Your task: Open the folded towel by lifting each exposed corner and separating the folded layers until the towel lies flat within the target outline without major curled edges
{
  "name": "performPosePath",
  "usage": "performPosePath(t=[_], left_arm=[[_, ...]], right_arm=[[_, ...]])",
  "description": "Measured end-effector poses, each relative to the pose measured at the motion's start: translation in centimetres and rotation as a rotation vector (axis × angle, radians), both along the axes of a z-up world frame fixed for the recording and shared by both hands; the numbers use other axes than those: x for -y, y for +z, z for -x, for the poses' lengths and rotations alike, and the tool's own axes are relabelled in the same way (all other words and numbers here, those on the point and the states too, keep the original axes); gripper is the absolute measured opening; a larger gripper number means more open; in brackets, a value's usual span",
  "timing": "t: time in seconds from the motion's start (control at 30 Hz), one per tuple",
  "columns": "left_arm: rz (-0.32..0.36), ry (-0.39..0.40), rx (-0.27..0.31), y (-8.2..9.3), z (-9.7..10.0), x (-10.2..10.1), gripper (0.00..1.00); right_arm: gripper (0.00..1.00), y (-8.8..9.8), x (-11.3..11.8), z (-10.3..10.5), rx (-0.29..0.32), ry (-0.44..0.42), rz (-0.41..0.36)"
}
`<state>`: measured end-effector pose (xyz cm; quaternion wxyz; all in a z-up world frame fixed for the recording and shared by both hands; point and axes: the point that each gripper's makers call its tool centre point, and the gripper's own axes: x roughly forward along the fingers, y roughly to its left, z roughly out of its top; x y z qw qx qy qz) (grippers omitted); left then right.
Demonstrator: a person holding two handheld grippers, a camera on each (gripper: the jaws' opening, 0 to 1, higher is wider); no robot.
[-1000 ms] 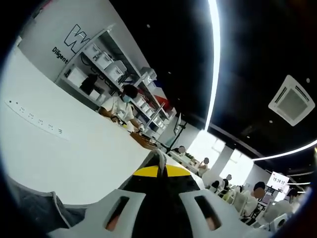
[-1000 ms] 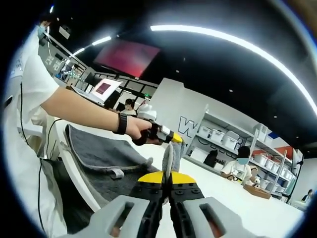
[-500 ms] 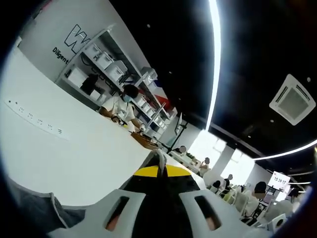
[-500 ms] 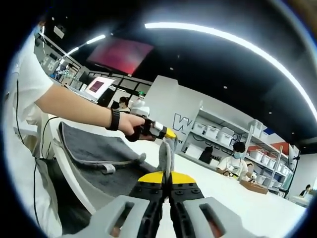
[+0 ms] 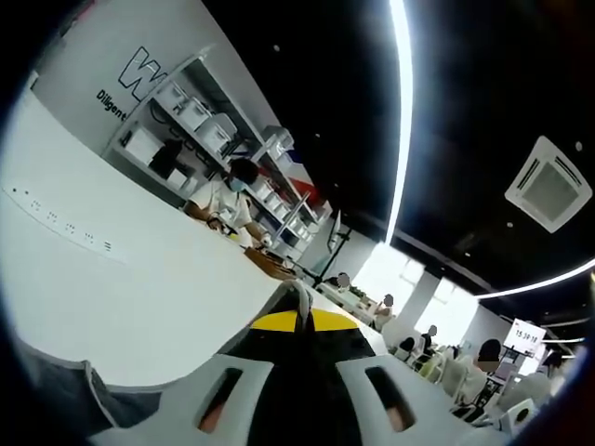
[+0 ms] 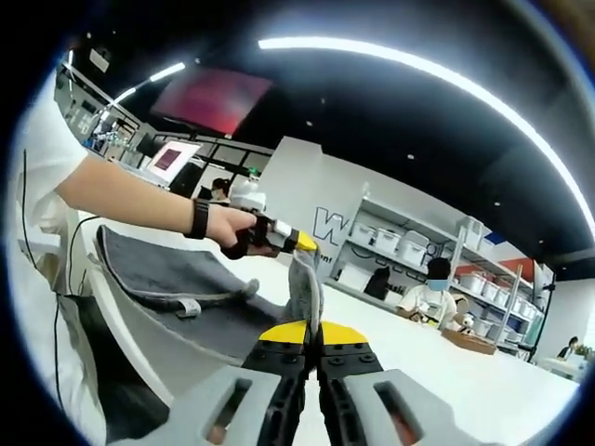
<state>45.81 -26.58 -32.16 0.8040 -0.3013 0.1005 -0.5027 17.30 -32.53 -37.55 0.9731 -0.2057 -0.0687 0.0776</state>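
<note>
Right gripper [image 6: 312,327] pinching grey towel [image 6: 167,279] corner; left gripper [image 6: 299,243] pinching far corner, edge raised off white table [image 6: 483,381]. Table beyond open.

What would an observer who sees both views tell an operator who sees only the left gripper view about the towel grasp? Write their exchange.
Operator: My left gripper looks shut on a grey sliver. Does the right gripper hold cloth too?
Observer: Yes. In the right gripper view, the right gripper is shut on a raised edge of the grey towel.
Operator: Where is my gripper relative to it?
Observer: Just beyond it, pinching the same raised fold higher up. It is held by a hand with a dark wristband.
</note>
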Motion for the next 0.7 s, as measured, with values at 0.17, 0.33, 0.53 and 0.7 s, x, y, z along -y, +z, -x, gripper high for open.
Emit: performPosePath(t=[0.17, 0.33, 0.53, 0.7], left_arm=[[0.001, 0.003, 0.0, -0.3, 1.0, 0.4, 0.0], [0.003, -0.003, 0.001, -0.4, 1.7, 1.0, 0.0], [-0.002, -0.007, 0.002, -1.0, 2.4, 1.6, 0.0], [0.0, -0.006, -0.003, -1.3, 2.7, 1.9, 0.0]], right_arm=[[0.0, -0.4, 0.7, -0.2, -0.007, -0.016, -0.008], [0.0, -0.8, 1.1, -0.1, -0.018, -0.021, -0.014], [0.0, -1.2, 0.5, 0.4, -0.035, 0.0, 0.0], [0.0, -1.7, 0.7, 0.4, -0.049, 0.001, 0.001]])
